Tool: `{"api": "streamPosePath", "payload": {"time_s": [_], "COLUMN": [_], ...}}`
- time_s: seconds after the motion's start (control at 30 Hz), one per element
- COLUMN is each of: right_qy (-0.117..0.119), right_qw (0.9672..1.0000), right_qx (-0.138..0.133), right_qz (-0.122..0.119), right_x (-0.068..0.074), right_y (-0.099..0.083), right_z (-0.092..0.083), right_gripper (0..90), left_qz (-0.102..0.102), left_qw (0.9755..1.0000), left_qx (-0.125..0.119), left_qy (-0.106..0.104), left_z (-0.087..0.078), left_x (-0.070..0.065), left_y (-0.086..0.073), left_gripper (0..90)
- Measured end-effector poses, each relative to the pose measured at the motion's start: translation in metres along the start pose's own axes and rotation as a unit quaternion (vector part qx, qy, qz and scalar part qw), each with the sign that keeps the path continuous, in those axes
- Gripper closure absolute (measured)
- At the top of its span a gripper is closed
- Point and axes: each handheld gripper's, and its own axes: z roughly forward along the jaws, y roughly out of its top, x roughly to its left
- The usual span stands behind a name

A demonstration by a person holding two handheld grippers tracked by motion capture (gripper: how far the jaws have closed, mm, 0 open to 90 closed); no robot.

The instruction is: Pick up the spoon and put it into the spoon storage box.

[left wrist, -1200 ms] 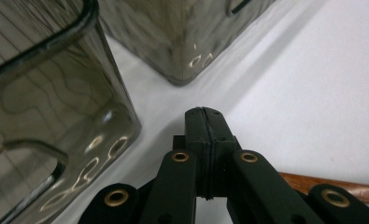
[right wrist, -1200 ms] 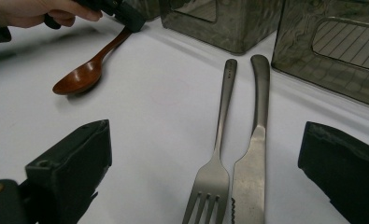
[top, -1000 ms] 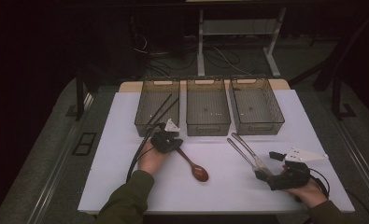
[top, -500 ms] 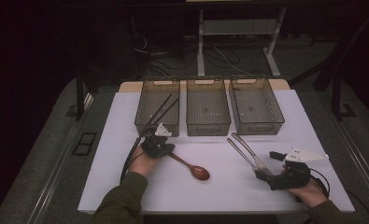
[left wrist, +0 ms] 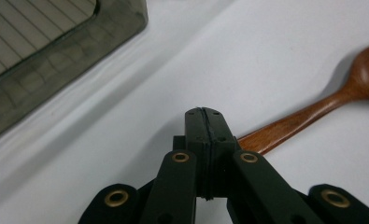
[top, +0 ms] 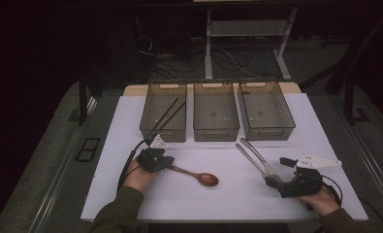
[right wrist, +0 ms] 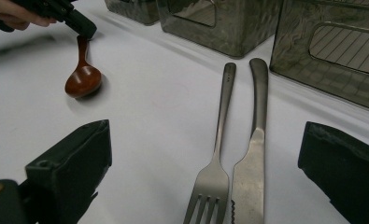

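Spoon (top: 199, 175), stiff, light wood, is best gripped mid-handle; left tongs (left wrist: 204, 122) are closed beside it, right tongs (right wrist: 205, 163) gape empty.

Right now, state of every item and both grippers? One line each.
left gripper: jaws closed, at the wooden spoon's handle end; grip unclear
wooden spoon: lying on the table
right gripper: open, jaws either side of fork and knife
fork: flat, ungripped
knife: flat beside fork
left bin: holds chopsticks
middle bin: empty
right bin: empty
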Motion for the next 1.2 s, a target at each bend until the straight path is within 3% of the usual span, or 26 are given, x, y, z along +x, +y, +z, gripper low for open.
{"api": "streamPosePath", "payload": {"time_s": [0.63, 0.77, 0.93, 1.1, 1.2], "right_qy": [0.001, 0.002, 0.003, 0.003, 0.004], "right_qw": [1.0000, 1.0000, 1.0000, 1.0000, 1.0000], "right_qx": [-0.002, 0.001, 0.001, 0.002, 0.003], "right_qz": [0.000, -0.002, -0.004, -0.003, -0.004], "right_x": [0.000, 0.000, 0.001, 0.001, 0.001], "right_y": [0.001, 0.001, 0.001, 0.001, 0.000], "right_z": [0.000, 0.001, 0.001, 0.002, 0.003], "right_gripper": [2.1, 2.1, 2.1, 2.1, 2.1], "left_qz": [-0.012, -0.008, -0.020, -0.023, -0.023], "left_qw": [0.9998, 0.9999, 0.9989, 0.9955, 0.9934], "left_qx": [-0.002, -0.004, -0.041, -0.091, -0.109], "left_qy": [-0.016, -0.011, -0.009, -0.017, -0.029], "left_z": [-0.026, -0.026, -0.033, -0.039, -0.039], "left_x": [-0.016, -0.016, -0.011, -0.014, -0.017], "left_y": [-0.028, -0.029, -0.027, -0.019, -0.013], "left_gripper": [89.2, 89.1, 83.0, 72.3, 64.1]}}
